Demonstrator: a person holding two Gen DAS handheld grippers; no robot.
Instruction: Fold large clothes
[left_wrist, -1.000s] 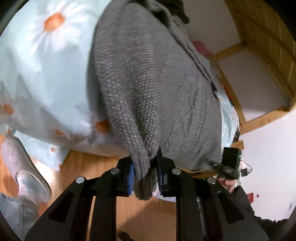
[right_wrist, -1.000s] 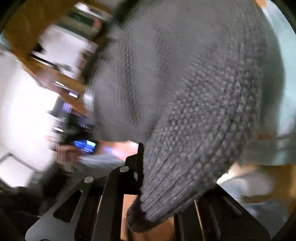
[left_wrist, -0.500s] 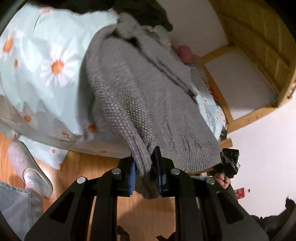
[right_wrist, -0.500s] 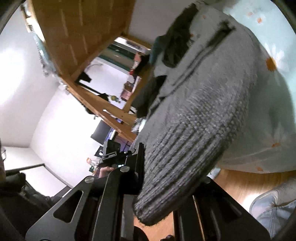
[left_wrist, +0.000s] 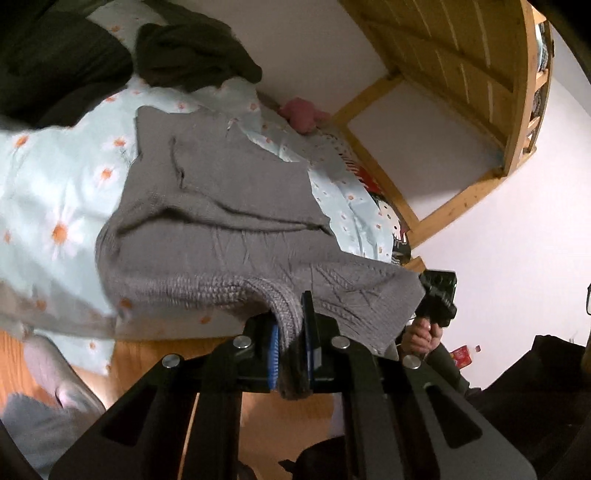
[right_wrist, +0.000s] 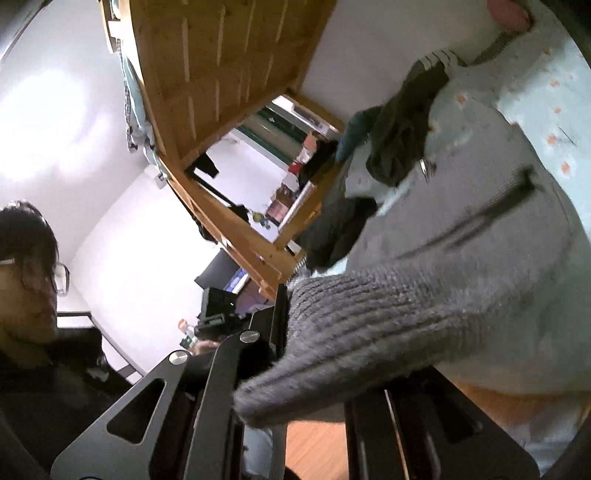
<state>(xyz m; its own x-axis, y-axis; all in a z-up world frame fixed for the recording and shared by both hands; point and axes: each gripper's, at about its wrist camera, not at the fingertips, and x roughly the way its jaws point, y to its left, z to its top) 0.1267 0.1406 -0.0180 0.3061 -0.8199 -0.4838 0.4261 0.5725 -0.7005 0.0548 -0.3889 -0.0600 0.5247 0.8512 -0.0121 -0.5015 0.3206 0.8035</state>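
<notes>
- Pinching the ribbed edge of the grey sweater (left_wrist: 229, 206), my left gripper (left_wrist: 291, 345) has its jaws closed tight on the knit.
- My right gripper (right_wrist: 314, 369) has a thick ribbed fold of the same sweater draped over its jaws; they look clamped on it.
- Ahead of both jaws, the rest of the sweater lies spread on the daisy bedsheet (left_wrist: 44, 192).
- Past the sweater, dark clothes (left_wrist: 192, 55) sit in a heap.
- Wooden floor (left_wrist: 155, 354) shows below my left jaws.
</notes>
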